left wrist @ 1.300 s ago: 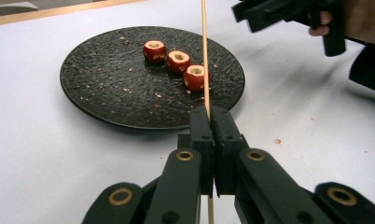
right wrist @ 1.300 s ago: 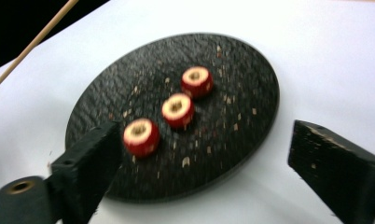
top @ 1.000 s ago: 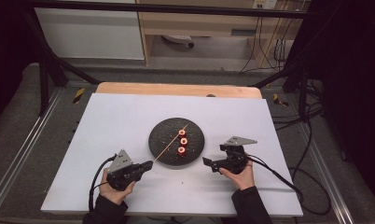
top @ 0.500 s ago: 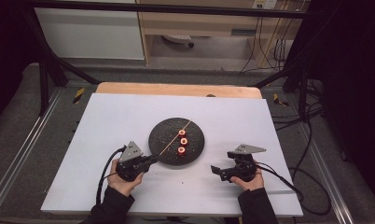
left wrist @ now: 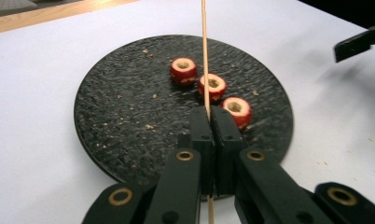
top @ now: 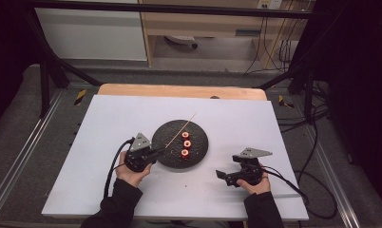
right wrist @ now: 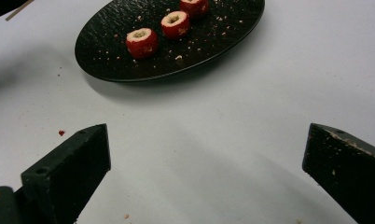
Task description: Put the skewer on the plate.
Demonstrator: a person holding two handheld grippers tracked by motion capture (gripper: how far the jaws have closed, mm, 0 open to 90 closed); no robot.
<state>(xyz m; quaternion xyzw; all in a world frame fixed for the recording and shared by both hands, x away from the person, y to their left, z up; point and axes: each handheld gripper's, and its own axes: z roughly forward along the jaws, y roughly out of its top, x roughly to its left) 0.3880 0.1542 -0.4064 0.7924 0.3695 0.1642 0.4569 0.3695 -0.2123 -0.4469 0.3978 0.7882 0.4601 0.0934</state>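
The thin wooden skewer (left wrist: 204, 56) is pinched between the pads of the left claw (left wrist: 209, 116), which are pressed together on it so that the stick runs straight out ahead of the jaws and a short tail shows below them; in the high view the skewer (top: 182, 129) slants from the left claw (top: 157, 152) up and to the right, across the black round plate (top: 198, 154) and out past its far rim; whether its free end touches the desk cannot be told. Three red hollowed fruit pieces (left wrist: 212, 87) lie in a short row on the plate (left wrist: 115, 116), each cored with a pale centre; from the left gripper view the skewer passes over the middle piece, and the nearest piece (left wrist: 237, 111) sits just beside the claw's tips; pale crumbs are scattered over the plate's dark, textured surface. The left claw sits at the plate's left edge, held by the person's left hand (top: 132, 173) in a dark sleeve.

The right claw (top: 223, 175) is well apart from the plate, low on the desk to the plate's right, gripped by the right hand (top: 255, 184); its jaws stand wide with nothing between them, and in the right gripper view they frame bare white desk (right wrist: 213, 154), with the plate (right wrist: 106, 56) and the fruit pieces (right wrist: 141, 41) farther off; a few red and tan specks dot the desk there. The white desk (top: 108, 118) has a wooden strip along its far edge; black cables trail from both claws.
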